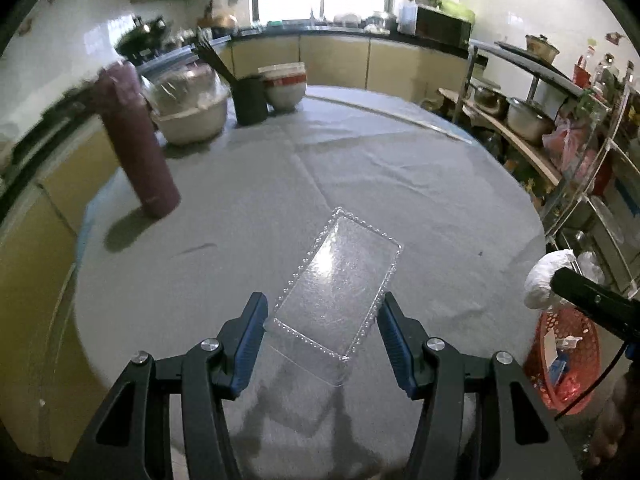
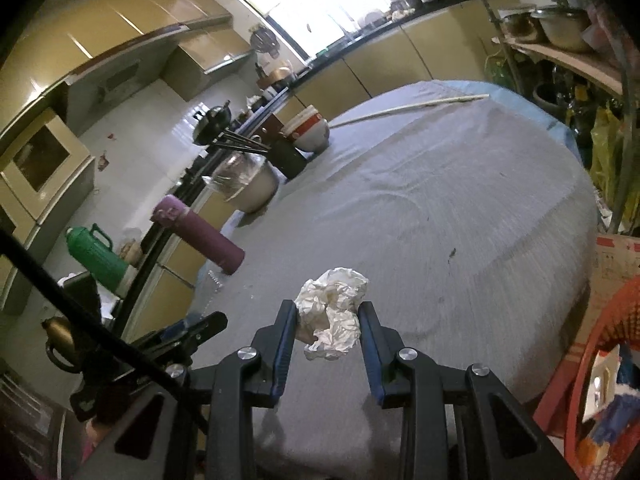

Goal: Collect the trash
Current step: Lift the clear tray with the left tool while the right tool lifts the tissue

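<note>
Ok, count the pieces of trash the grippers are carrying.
2. A clear plastic tray between the left gripper's fingers, and a crumpled tissue clamped in the right gripper. More trash may lie out of view.

tray mid-table | flask left (upright) | bowls behind | basket right, off table
</note>
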A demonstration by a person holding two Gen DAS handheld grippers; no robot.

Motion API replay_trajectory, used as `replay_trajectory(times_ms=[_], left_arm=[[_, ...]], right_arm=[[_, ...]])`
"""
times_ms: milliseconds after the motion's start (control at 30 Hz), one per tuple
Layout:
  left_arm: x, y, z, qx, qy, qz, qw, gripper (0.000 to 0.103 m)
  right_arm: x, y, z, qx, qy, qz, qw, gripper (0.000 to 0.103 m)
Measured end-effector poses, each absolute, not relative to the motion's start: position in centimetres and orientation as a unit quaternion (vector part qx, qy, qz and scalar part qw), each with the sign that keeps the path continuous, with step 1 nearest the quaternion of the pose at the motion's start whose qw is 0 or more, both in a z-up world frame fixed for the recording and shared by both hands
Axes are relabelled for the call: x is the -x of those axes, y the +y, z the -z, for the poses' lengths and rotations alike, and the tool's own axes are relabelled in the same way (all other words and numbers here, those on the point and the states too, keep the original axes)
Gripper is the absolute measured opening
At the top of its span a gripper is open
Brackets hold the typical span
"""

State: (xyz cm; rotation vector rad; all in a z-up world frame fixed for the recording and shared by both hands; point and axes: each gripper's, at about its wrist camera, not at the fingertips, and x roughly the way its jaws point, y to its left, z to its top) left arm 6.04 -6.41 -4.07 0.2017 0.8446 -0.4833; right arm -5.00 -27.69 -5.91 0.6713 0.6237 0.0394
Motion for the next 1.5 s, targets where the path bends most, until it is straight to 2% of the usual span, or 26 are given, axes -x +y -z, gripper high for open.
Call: replay_trajectory(times_ms=[667,1500], left_arm=[[5.6,-3.3,-0.1,-0.069,0.329,0.176,0.925,0.058],[7.0,-2.7,0.4,-0.078,0.308,0.127,0.94,0.059]], right_arm=[[14.1,-21.9,3.1,-0.302,0.235,-0.049,0.923,0.034],[14.3,-21.4,4.4,-0.309,0.236,-0.049,0.92,0.034]])
